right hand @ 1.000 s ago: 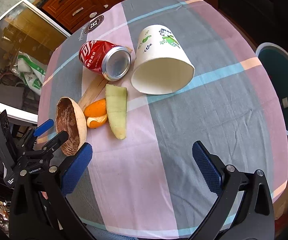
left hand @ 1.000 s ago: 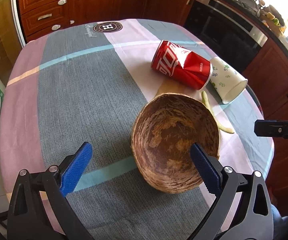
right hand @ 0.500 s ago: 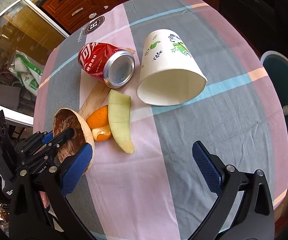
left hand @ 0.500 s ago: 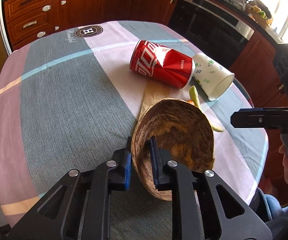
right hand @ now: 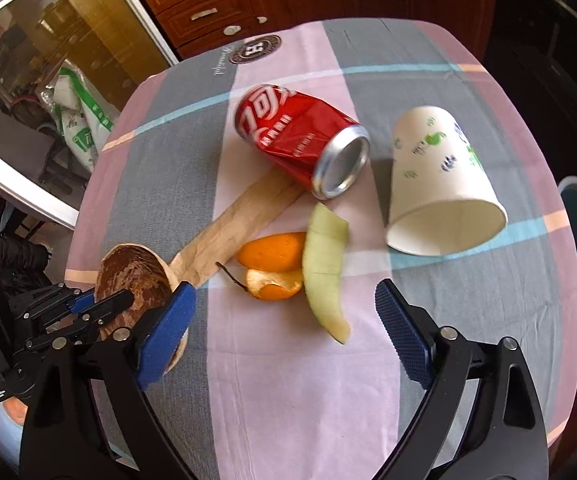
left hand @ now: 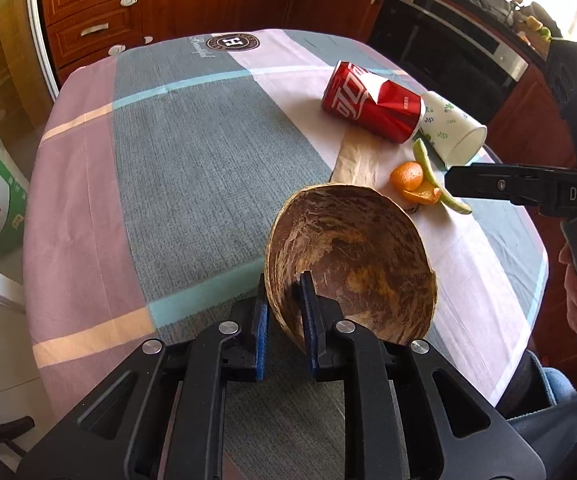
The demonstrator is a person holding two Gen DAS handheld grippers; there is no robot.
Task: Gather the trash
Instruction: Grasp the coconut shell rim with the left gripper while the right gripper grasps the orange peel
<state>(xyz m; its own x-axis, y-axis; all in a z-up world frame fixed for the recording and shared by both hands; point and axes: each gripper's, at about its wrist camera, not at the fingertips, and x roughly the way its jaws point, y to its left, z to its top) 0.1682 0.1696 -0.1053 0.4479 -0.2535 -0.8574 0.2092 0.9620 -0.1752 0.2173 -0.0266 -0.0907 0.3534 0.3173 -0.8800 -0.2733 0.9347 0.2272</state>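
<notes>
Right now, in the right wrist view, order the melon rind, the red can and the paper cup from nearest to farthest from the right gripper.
1. Melon rind: just ahead of the right gripper, centre.
2. Red can: beyond the rind, on its side.
3. Paper cup: to the right, on its side; too close to the can to rank surely.

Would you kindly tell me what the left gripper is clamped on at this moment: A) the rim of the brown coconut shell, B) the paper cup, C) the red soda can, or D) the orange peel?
A: the left gripper has one pad inside and one outside the rim of the coconut shell, while the others lie untouched beyond it.
</notes>
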